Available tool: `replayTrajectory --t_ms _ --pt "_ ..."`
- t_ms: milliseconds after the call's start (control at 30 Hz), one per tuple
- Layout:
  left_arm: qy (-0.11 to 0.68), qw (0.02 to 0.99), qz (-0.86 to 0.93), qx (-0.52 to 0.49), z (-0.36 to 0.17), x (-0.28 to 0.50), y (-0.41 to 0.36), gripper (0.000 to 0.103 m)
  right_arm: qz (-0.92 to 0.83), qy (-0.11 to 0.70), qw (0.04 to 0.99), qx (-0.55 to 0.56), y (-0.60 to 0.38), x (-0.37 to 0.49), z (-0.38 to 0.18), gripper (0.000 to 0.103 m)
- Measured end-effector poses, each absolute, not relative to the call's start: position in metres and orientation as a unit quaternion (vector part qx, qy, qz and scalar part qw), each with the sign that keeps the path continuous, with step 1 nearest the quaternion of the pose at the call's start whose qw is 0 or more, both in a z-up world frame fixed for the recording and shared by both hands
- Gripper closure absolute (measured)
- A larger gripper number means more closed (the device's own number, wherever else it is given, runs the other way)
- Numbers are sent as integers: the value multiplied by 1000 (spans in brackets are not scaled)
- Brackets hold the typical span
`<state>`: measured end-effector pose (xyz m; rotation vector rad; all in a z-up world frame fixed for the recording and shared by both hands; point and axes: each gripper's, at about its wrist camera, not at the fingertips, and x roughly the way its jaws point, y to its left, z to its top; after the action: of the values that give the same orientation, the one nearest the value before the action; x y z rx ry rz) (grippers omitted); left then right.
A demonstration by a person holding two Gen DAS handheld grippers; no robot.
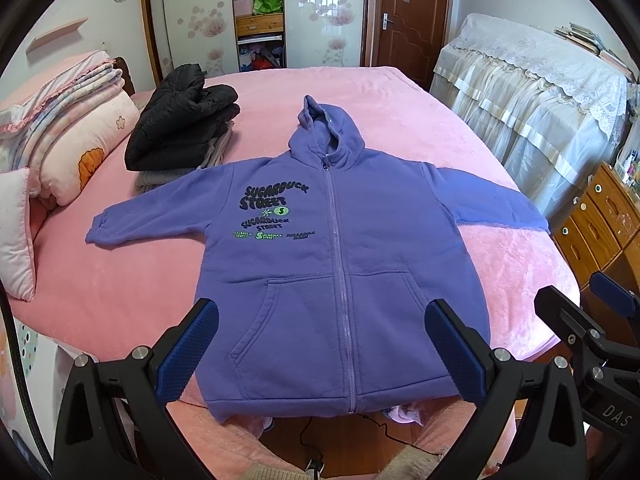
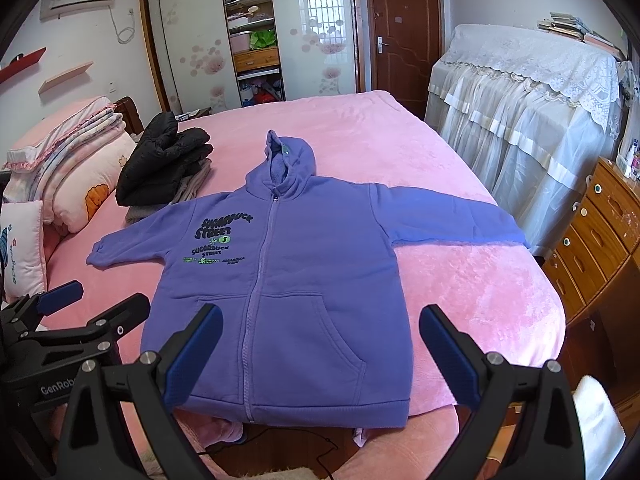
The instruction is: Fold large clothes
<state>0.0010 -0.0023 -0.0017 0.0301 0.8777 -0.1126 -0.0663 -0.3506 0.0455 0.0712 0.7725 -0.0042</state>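
A purple zip hoodie [image 1: 320, 248] with dark and green lettering lies flat, front up, on the pink bed [image 1: 120, 280], sleeves spread to both sides, hood pointing away. It also shows in the right wrist view [image 2: 296, 280]. My left gripper [image 1: 320, 344] is open and empty, held above the hoodie's hem near the bed's front edge. My right gripper [image 2: 320, 352] is open and empty, above the hem on the right side. The right gripper shows at the right edge of the left wrist view [image 1: 588, 312]; the left gripper shows at the left of the right wrist view [image 2: 80, 312].
A stack of folded dark clothes [image 1: 180, 128] lies at the hoodie's far left, near its left sleeve. Folded bedding and pillows [image 1: 68, 132] sit at the bed's left. A lace-covered piece of furniture [image 1: 532, 108] and a wooden drawer chest [image 1: 600, 224] stand right of the bed.
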Motion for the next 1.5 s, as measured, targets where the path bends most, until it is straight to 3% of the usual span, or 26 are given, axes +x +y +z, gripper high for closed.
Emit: replayTrajectory --t_ms 1133,1500 --pt "431 901 -45 20 -9 12 -6 1 8 384 922 55 -358 -56 37 6" --pt "395 918 -15 23 5 38 -4 1 21 377 925 31 -366 -37 38 6"
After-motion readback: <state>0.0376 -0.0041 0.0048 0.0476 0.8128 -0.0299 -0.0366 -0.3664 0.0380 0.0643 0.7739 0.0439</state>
